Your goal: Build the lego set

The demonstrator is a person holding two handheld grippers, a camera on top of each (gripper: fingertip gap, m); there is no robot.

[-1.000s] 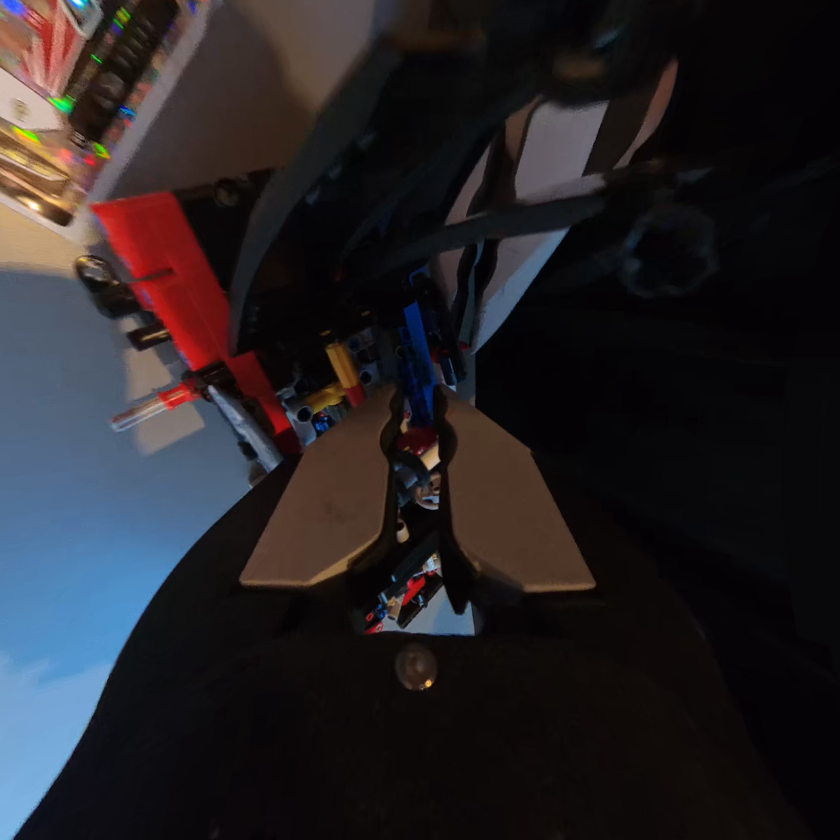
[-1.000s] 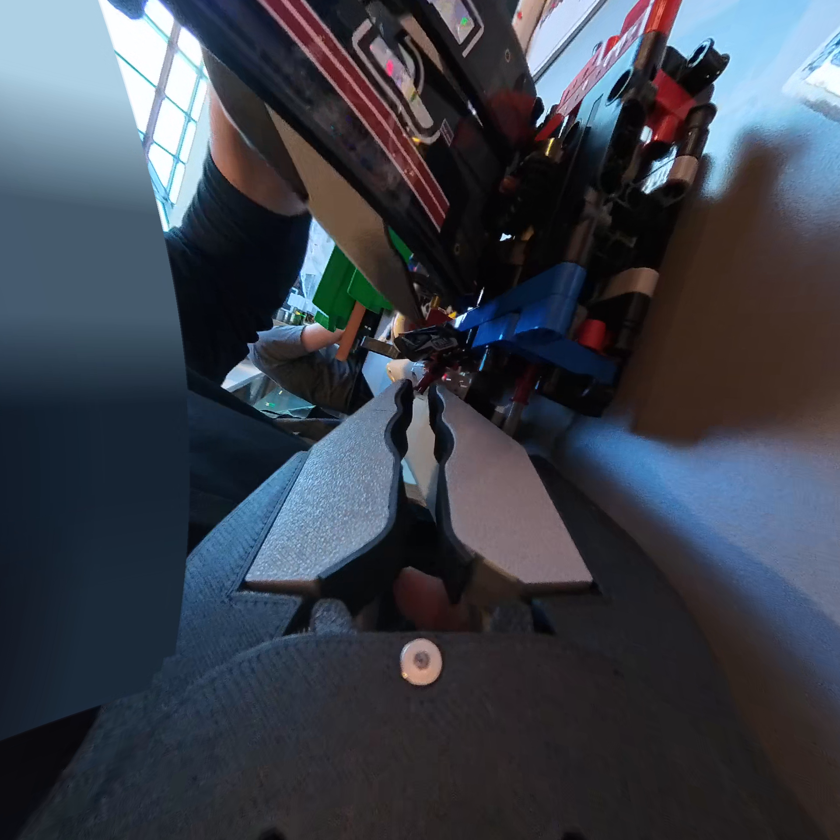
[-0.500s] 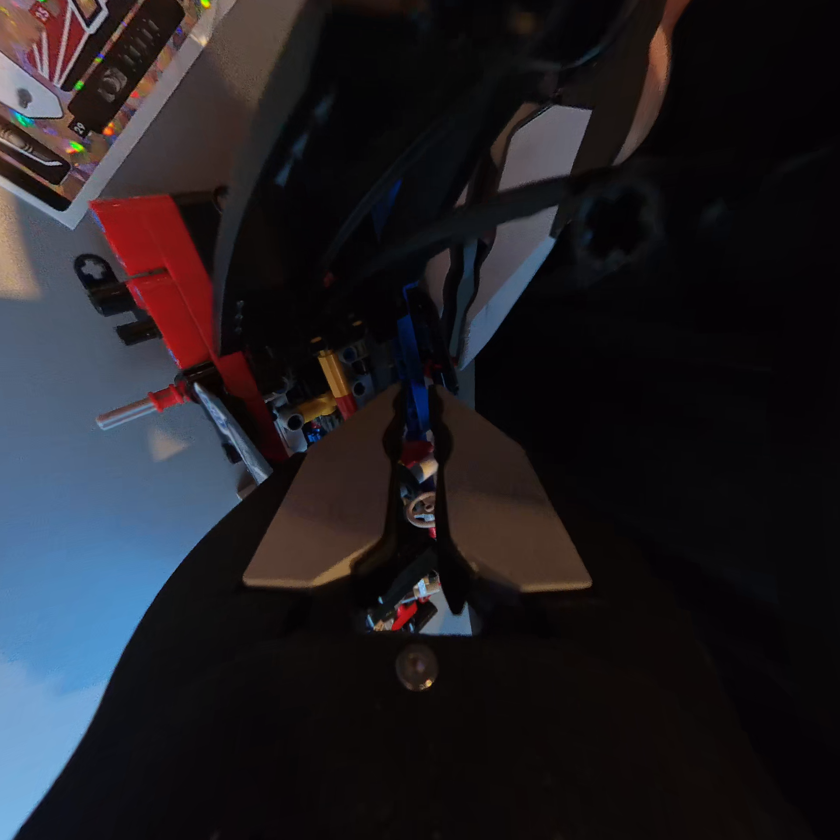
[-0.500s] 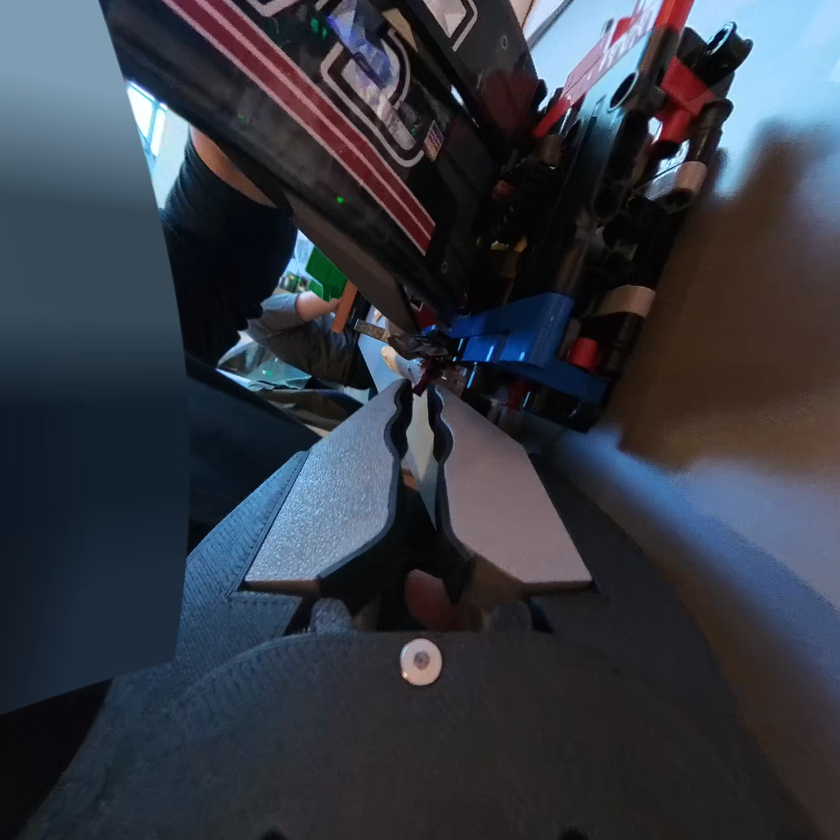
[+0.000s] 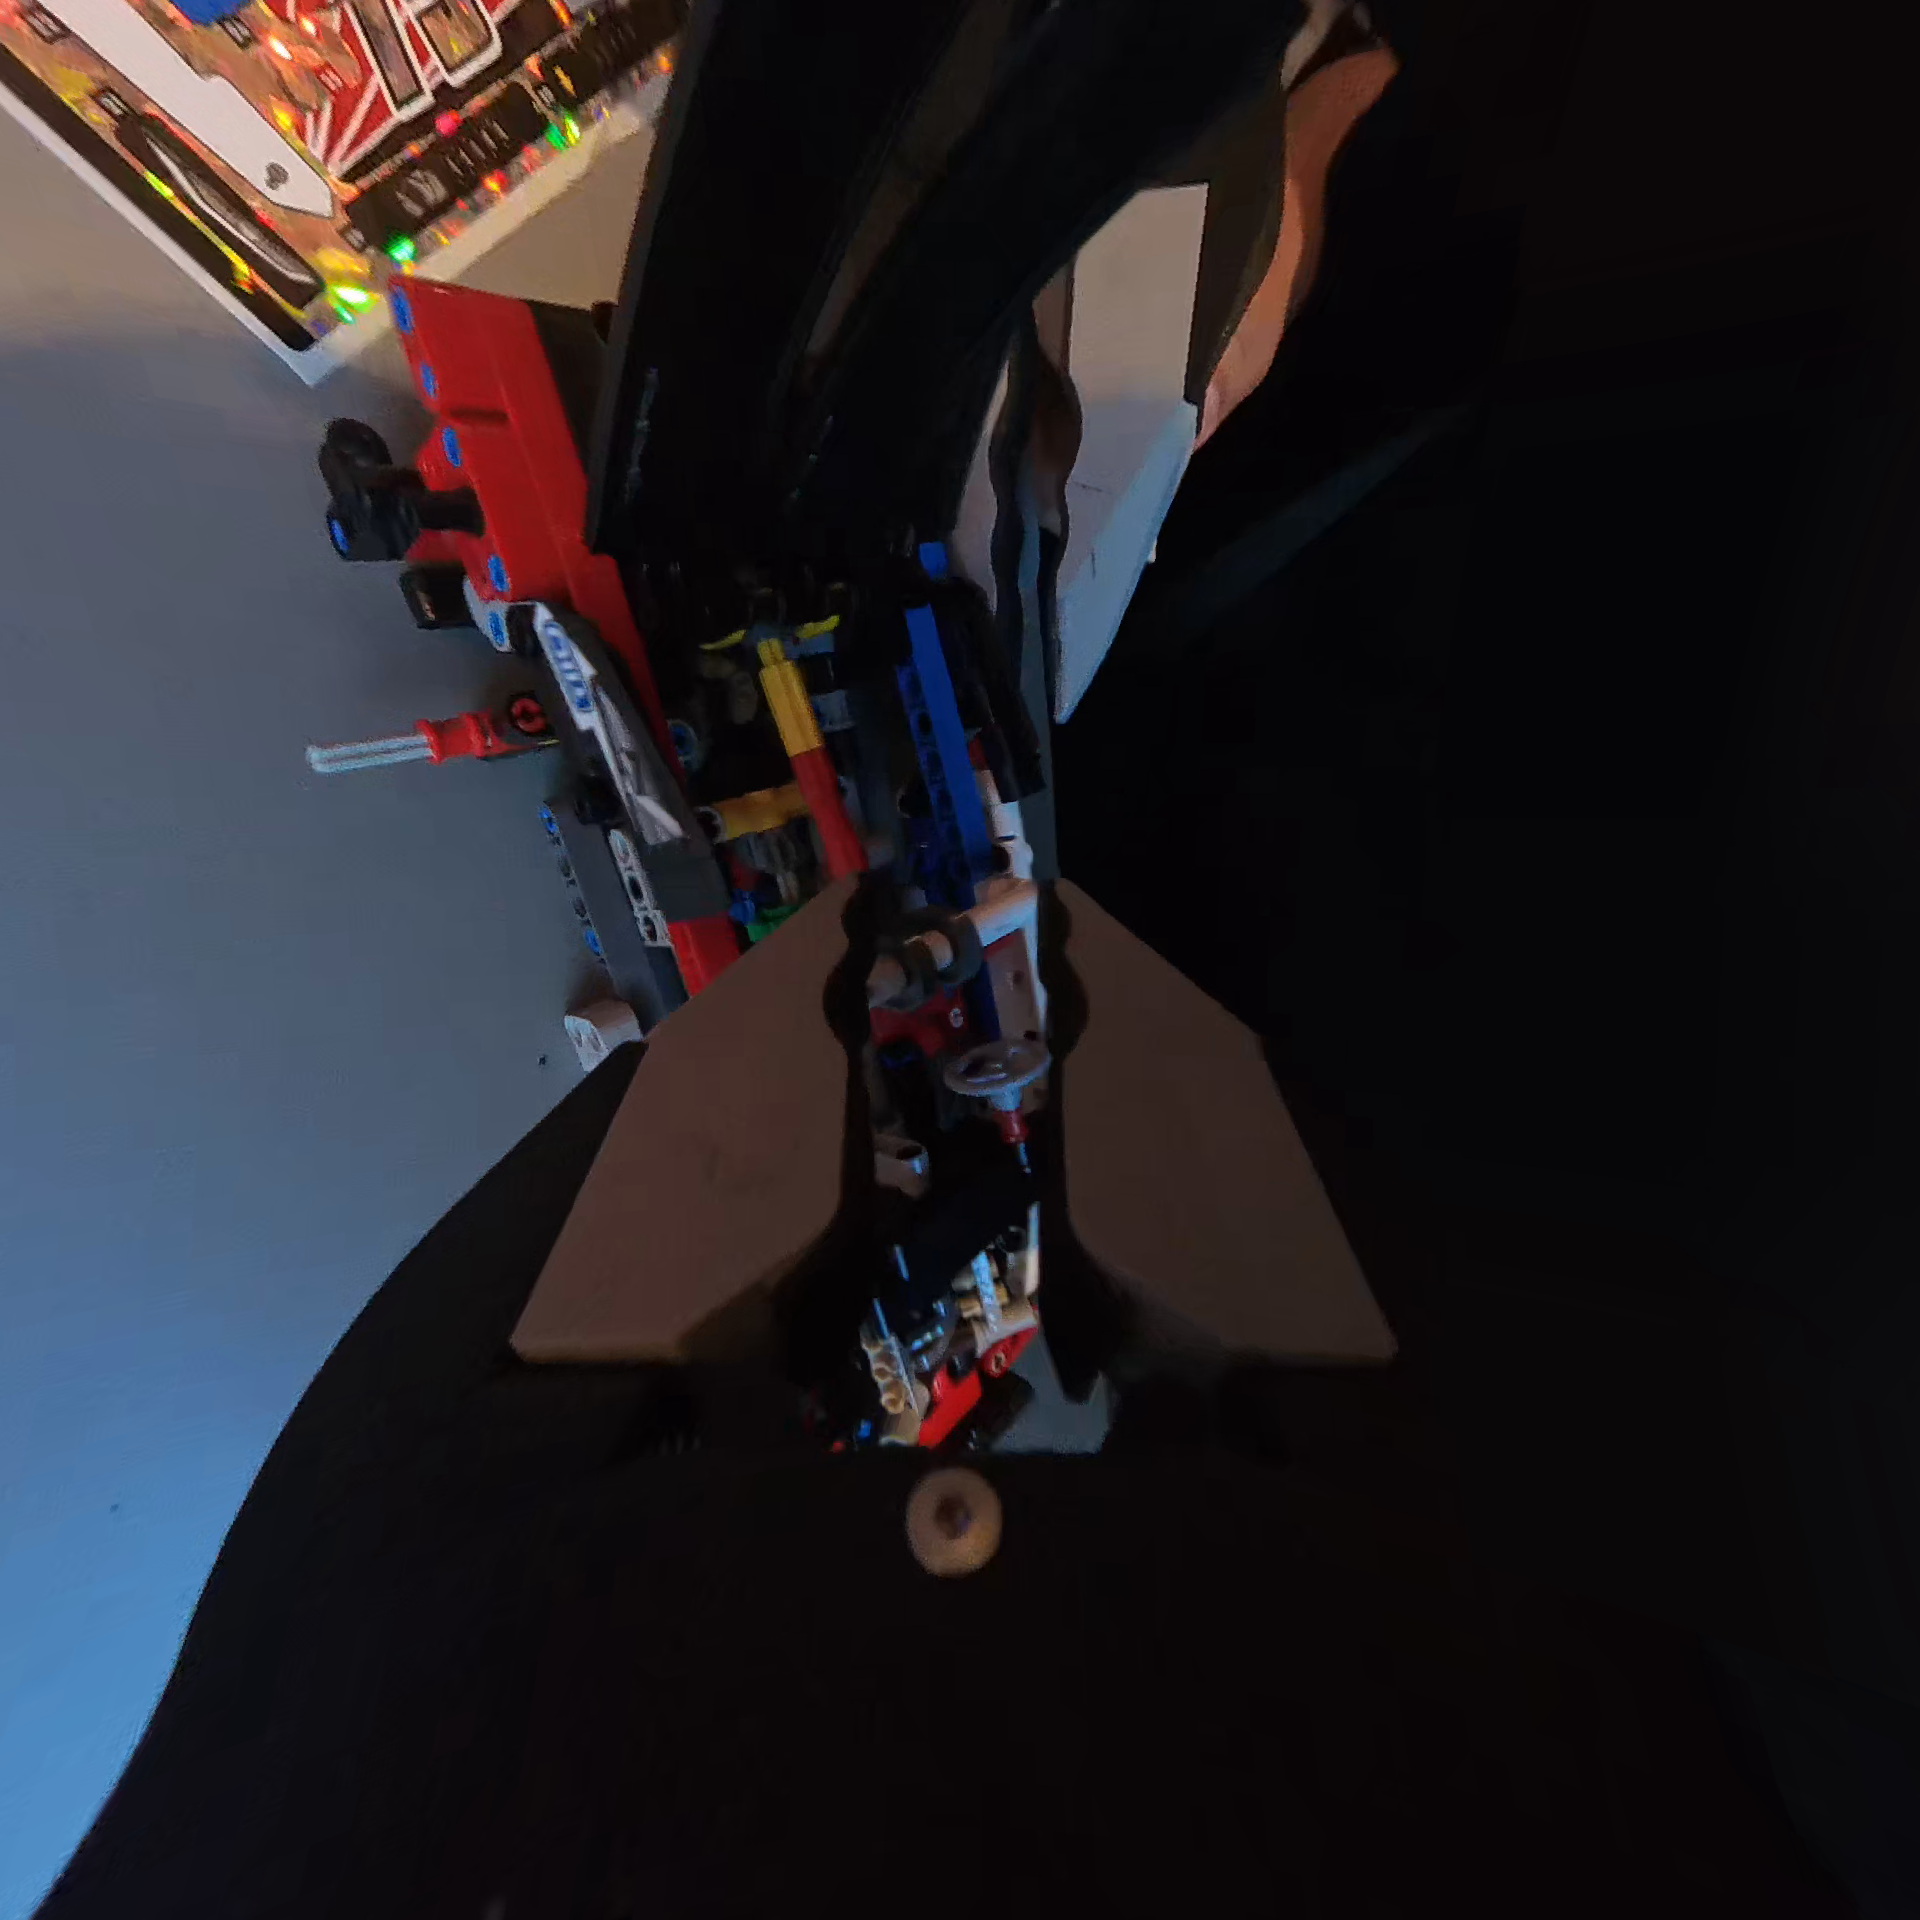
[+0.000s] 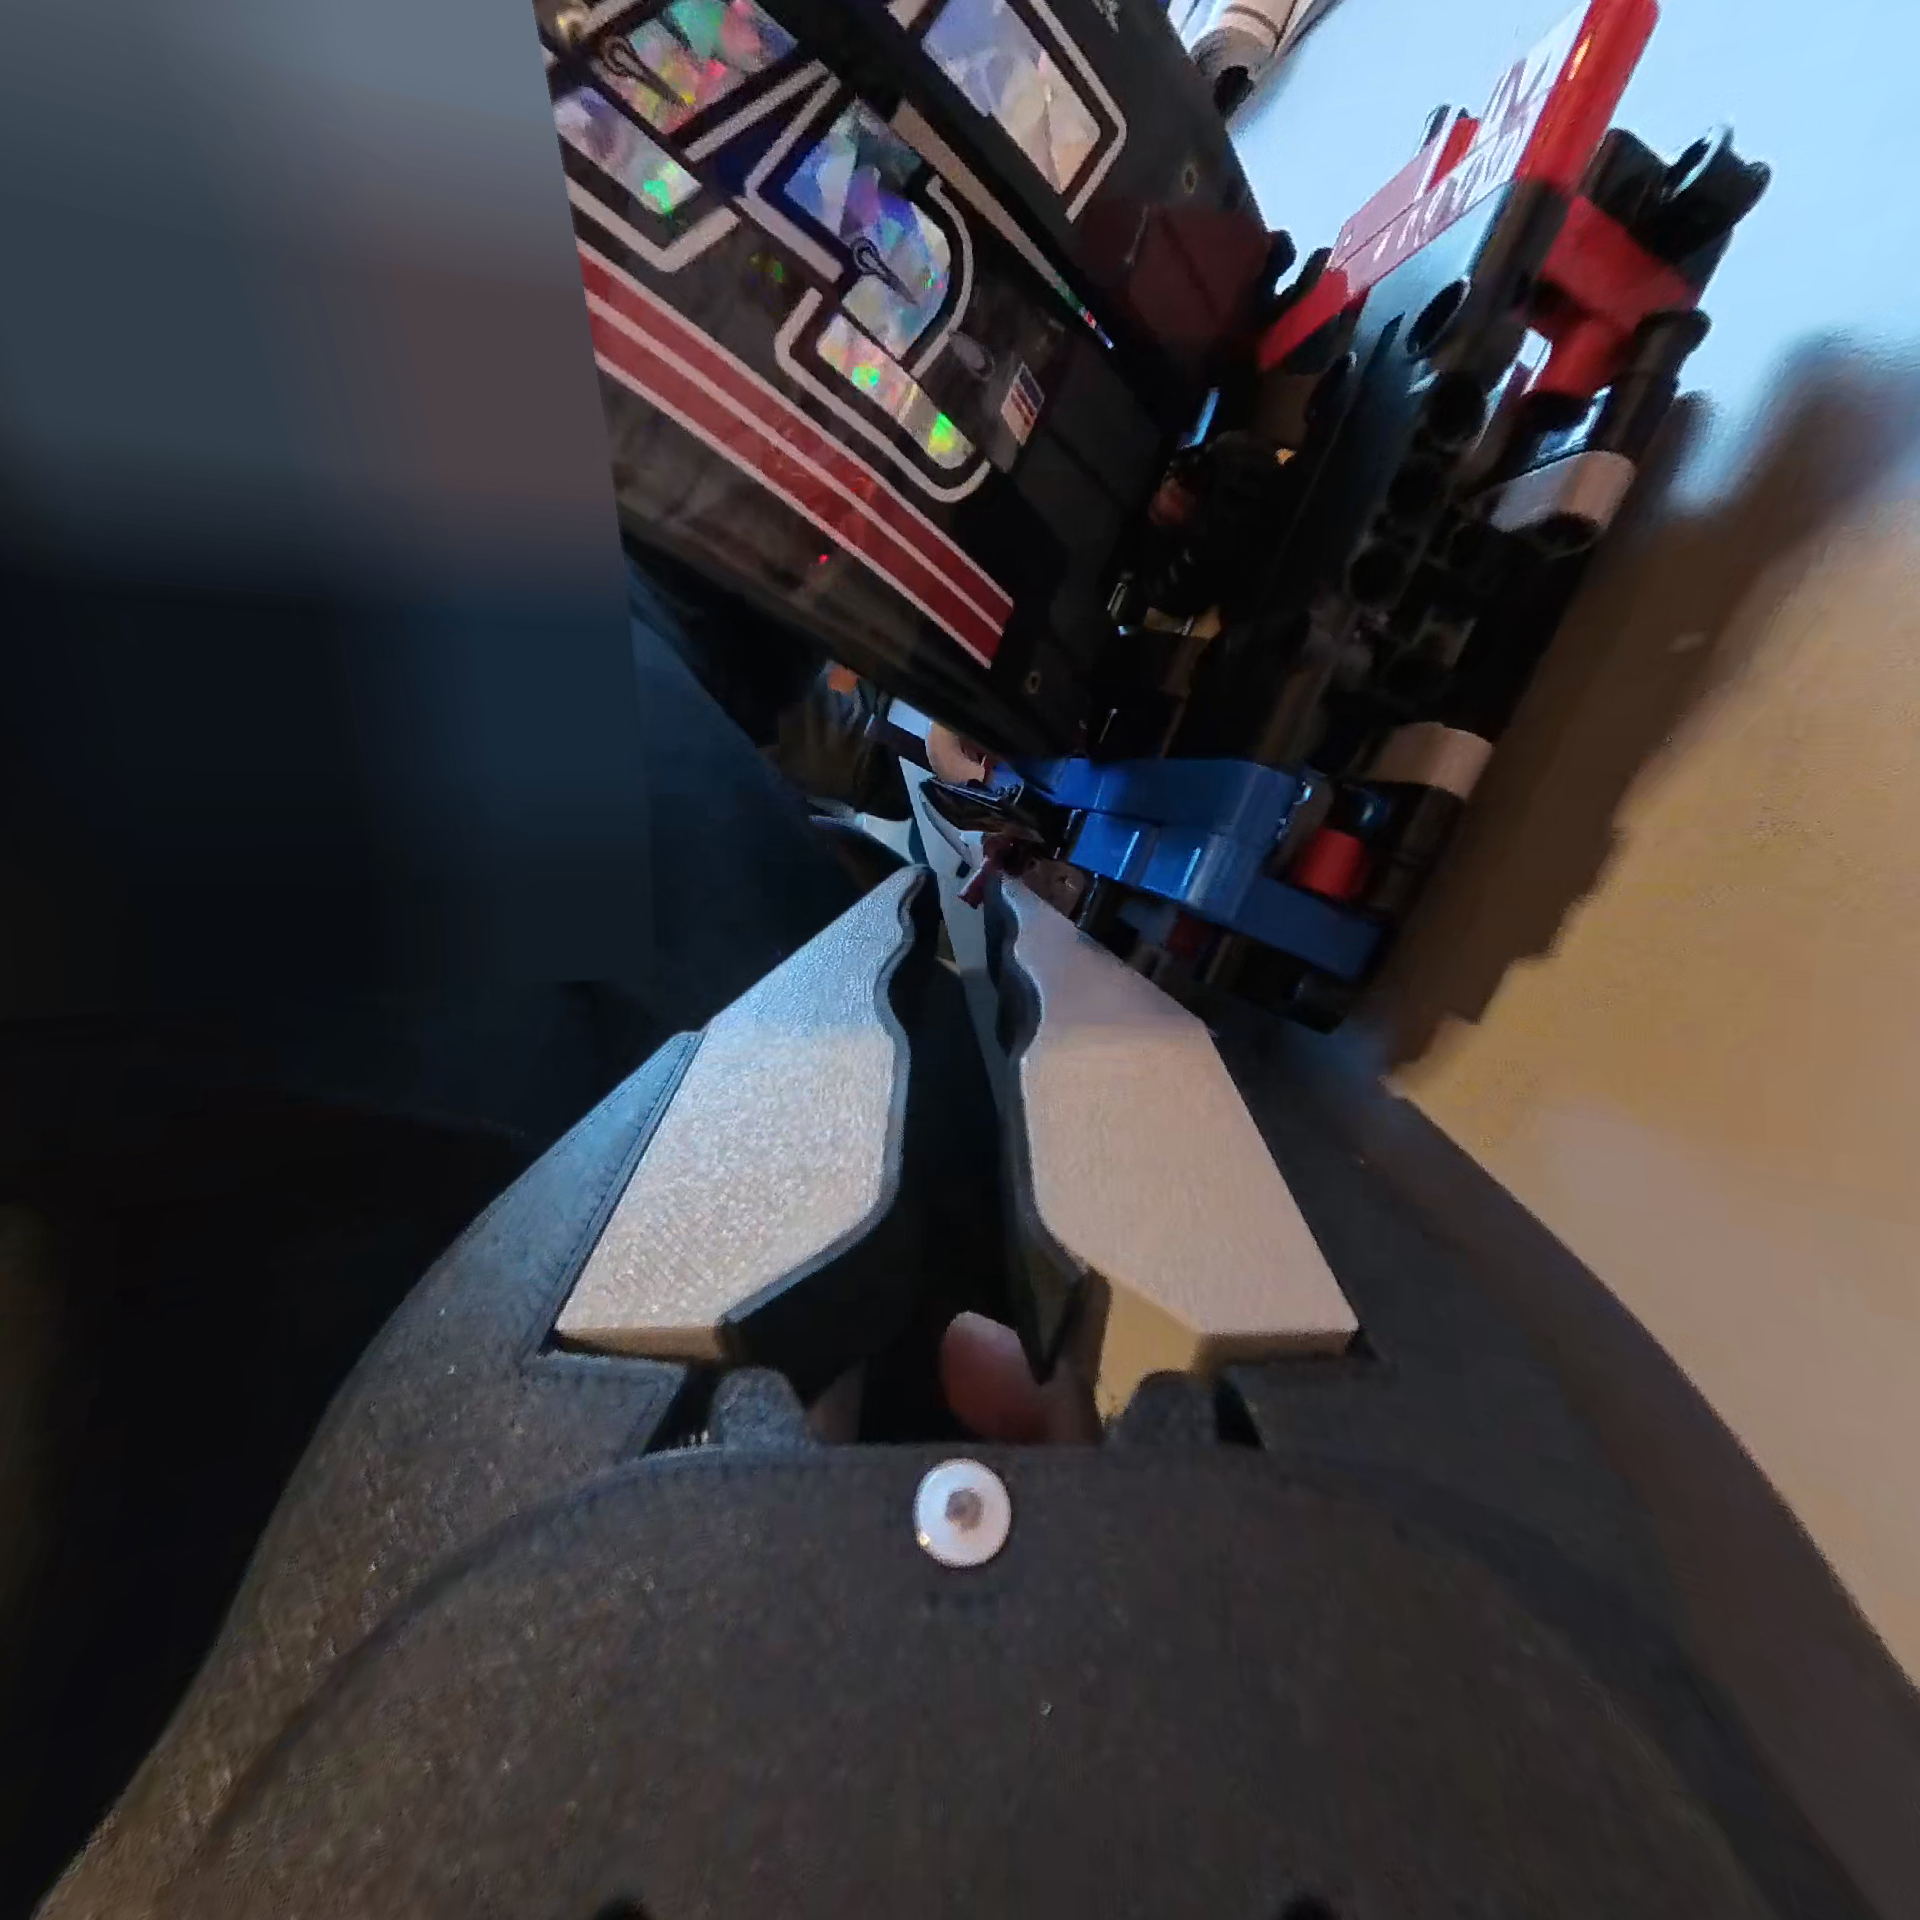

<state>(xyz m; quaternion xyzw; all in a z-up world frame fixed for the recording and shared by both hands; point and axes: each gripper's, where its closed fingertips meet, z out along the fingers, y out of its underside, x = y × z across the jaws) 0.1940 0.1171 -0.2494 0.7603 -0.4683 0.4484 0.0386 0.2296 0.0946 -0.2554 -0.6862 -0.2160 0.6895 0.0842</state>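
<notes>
Between our left gripper's (image 5: 951,914) two grey fingers (image 5: 727,1122) sits the lego model (image 5: 810,748), a dense build of red, black, blue and yellow pieces lying on a pale grey table (image 5: 208,935). The fingers stand a little apart with part of the model filling the gap: a small grey wheel-shaped piece (image 5: 992,1070), a blue beam (image 5: 940,727) and red and white bits show between them. We cannot tell for certain whether the pads press on these pieces or only straddle them. A grey axle with a red sleeve (image 5: 416,743) sticks out of the model's left side over the table, and a long red panel (image 5: 488,436) runs along that edge. A shiny sticker sheet (image 5: 312,125) lies beyond it at the upper left.

From the right wrist view, our right gripper (image 6: 961,894) reaches toward the same model (image 6: 1455,520), which stands on the table (image 6: 1714,1143) to the right. Its fingers (image 6: 1122,1143) are nearly together, leaving only a narrow slit, and a small dark red piece (image 6: 982,878) sits right at the tips; we cannot tell whether it is pinched. Just past the tips lie two blue beams (image 6: 1195,821). A black panel with red stripes and shiny stickers (image 6: 831,364) slants above them.
</notes>
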